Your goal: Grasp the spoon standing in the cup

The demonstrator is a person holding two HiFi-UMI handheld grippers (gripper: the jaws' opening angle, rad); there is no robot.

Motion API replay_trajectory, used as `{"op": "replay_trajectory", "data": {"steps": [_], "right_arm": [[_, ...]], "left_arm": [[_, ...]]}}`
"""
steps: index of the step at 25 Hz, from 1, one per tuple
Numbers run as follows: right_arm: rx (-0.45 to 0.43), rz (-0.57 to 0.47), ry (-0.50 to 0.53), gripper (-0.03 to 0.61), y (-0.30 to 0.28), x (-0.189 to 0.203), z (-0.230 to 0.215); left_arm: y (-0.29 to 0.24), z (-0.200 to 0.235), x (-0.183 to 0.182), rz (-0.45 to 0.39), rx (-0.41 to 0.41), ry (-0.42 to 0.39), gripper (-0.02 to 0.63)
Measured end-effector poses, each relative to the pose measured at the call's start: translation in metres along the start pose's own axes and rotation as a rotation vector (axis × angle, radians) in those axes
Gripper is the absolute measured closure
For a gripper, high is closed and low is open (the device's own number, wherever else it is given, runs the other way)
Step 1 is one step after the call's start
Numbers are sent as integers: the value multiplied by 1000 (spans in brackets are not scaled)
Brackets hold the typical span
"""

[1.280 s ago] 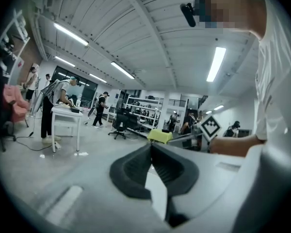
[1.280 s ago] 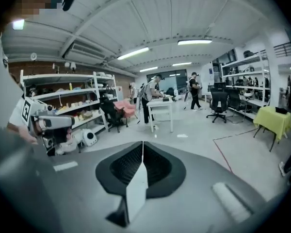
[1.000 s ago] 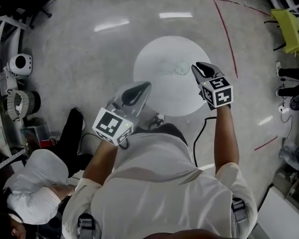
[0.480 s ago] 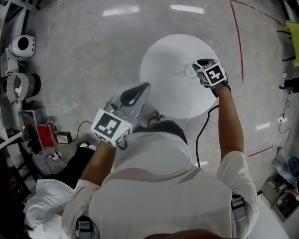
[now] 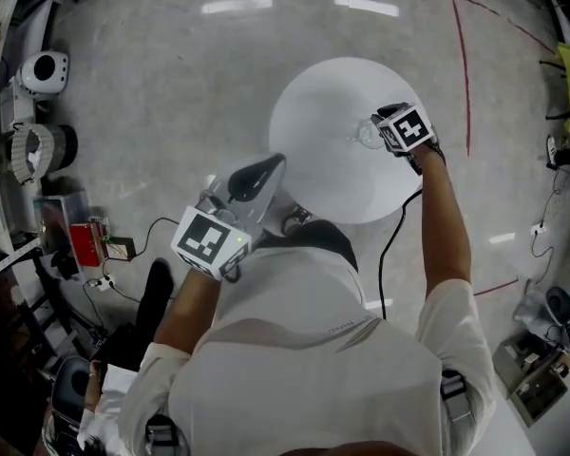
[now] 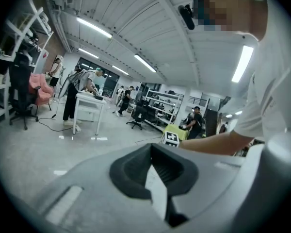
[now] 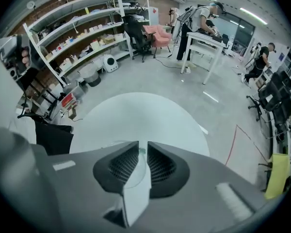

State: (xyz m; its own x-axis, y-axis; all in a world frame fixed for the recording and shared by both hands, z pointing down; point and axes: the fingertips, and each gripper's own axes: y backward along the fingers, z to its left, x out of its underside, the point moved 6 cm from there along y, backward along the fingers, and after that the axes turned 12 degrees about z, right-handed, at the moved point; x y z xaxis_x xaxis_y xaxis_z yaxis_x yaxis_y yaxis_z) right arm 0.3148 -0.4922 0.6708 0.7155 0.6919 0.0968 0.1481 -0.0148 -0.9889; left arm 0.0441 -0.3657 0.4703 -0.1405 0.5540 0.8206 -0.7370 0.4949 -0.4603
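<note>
The clear glass cup [image 5: 363,138] stands near the middle of the round white worktop [image 5: 309,164], a little toward its right edge. The right gripper [image 5: 375,133] is at the cup. In the right gripper view its jaws stand almost together and parallel, with the thin pale spoon [image 7: 141,150] in the narrow gap, so they seem to pinch the handle. Only the top of the handle shows there, and the curved glass rim is seen below the jaws. In the head view the spoon is too small to tell.

The left gripper [image 5: 271,166] hangs over the near edge of the worktop, close to the person's body, pressed together and empty.

To do this step well, the grip should probably sit on the handle above the rim, without touching the glass. Any lift should go straight up along the handle, because a sideways pull could tip the light cup.
</note>
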Motion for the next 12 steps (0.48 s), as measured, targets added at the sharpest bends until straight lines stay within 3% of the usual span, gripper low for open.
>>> {"op": "replay_trajectory", "data": {"steps": [1, 3, 9, 12], "right_arm": [[0, 7, -5, 543, 0, 1, 2], [0, 6, -18, 560, 3, 3, 5], [51, -70, -72, 565, 31, 9, 23], [77, -161, -168, 565, 56, 21, 29]], "left_arm": [[0, 1, 1, 2, 0, 2, 612], [-1, 1, 1, -2, 4, 5, 612], [8, 4, -4, -23, 40, -21, 612], [11, 2, -8, -30, 63, -37, 612]]}}
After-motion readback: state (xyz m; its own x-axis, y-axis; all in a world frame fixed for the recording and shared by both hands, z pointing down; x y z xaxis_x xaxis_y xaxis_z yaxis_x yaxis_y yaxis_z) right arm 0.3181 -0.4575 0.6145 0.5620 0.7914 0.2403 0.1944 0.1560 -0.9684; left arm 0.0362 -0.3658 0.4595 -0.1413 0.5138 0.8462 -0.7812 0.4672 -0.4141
